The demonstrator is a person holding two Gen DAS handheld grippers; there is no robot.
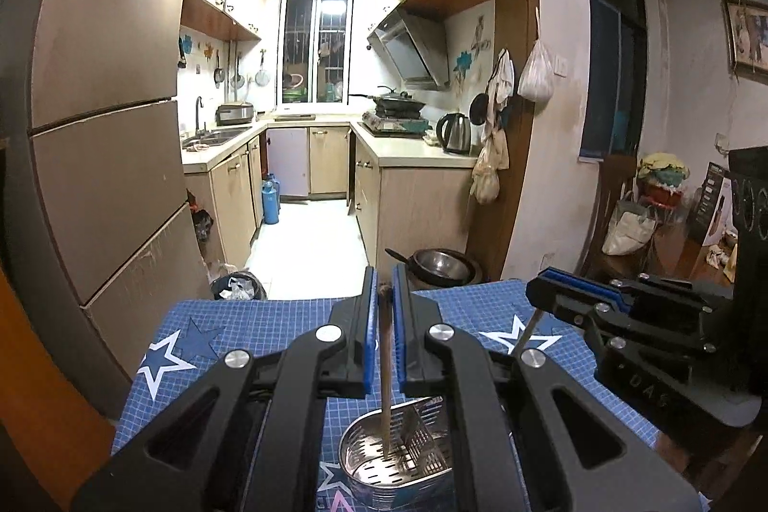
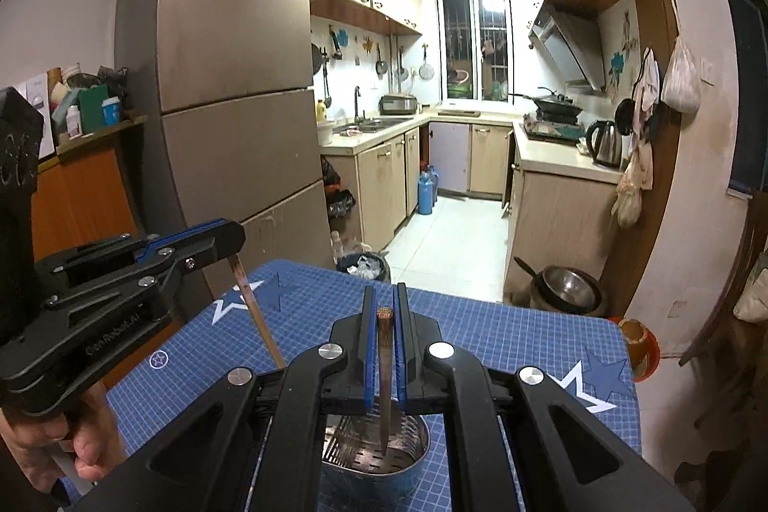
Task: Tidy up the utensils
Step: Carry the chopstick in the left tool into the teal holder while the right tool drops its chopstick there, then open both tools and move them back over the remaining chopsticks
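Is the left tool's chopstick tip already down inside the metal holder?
Yes: in the left wrist view the chopstick, clamped in the left tool, has its lower tip on the perforated floor of the metal holder.

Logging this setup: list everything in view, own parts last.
chopstick: two, brown, one in each gripper, tips in or over the holder
holder: one, steel, perforated, on the mat
mat: one, blue grid with stars, covers the table
fridge: one, bronze, left of the kitchen doorway
kettle: one, steel, right counter
wok: one, black, on the stove
bin: one, black, beyond the mat
left gripper: black and blue, shut on a chopstick
right gripper: black and blue, shut on a chopstick
hand: one, holding the left gripper
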